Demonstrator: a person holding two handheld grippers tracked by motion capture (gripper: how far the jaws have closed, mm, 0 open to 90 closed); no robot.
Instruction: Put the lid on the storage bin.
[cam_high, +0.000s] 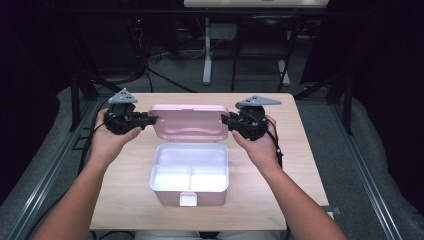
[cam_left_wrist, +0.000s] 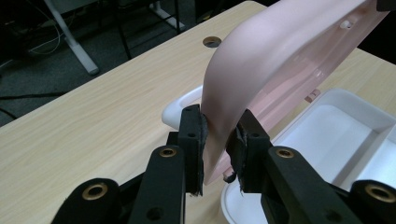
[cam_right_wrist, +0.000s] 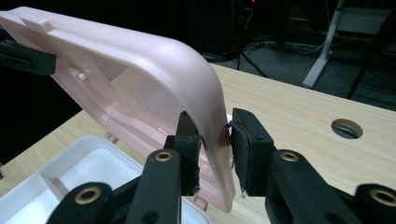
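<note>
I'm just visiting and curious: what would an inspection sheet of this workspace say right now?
Surface: light wooden table, with a round hole near one far corner.
Job's things: pink lid raised upright behind the white two-compartment box; pink latch at its front.
Clutter: nothing seen.
Grippers: left hand-held gripper pinches the lid's left edge; right hand-held gripper straddles its right edge, outer pad barely apart.
Cables: black cable trails over the right hand; more lie on the floor behind.
Surroundings: dark room, white desk leg beyond.
</note>
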